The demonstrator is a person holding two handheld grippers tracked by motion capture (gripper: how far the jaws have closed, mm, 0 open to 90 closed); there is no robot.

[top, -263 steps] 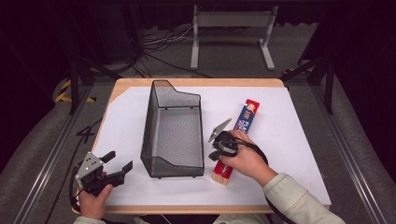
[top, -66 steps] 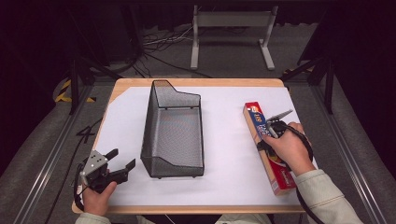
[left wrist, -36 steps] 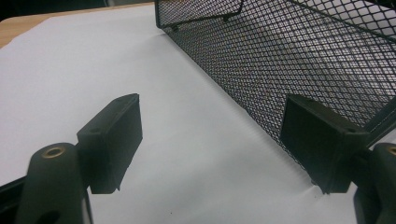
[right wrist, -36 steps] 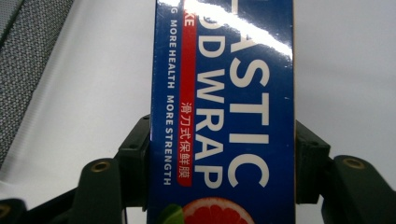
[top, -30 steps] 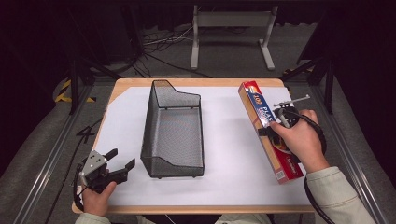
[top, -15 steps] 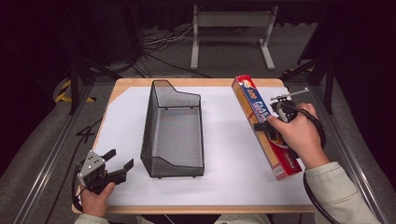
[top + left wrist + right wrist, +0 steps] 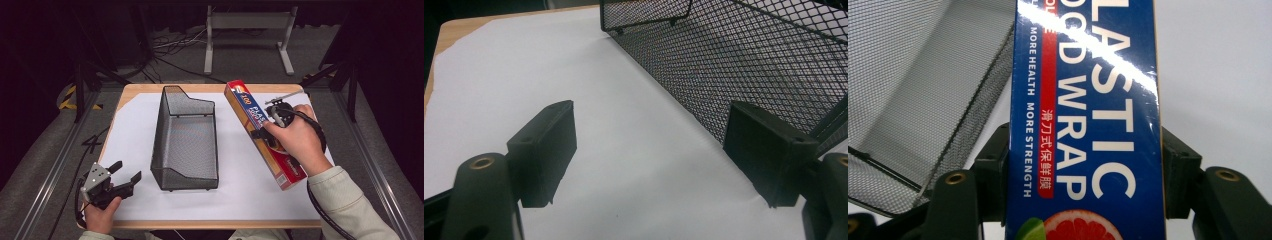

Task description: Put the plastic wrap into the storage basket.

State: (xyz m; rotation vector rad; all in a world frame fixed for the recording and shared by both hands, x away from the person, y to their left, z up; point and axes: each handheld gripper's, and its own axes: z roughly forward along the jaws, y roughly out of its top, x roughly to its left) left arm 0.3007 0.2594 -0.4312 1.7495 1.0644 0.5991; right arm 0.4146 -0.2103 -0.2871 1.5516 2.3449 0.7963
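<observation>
A: The long blue-and-red cardboard plastic-wrap box (image 7: 261, 131) has swung closer to the black wire-mesh basket (image 7: 186, 142) since a second ago, clamped in the right gripper (image 7: 267, 127).

B: Lifted but not yet inside; the left gripper (image 7: 122, 181) waits wide open. The right gripper view shows the label.

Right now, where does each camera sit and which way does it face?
High view: above the table's near edge, looking forward and down; both hands show.
Left gripper view: on the left gripper, low along the white sheet, open jaws.
Right gripper view: on the right gripper, facing its clamped blue plastic-wrap box.
All share the black wire-mesh basket.
</observation>
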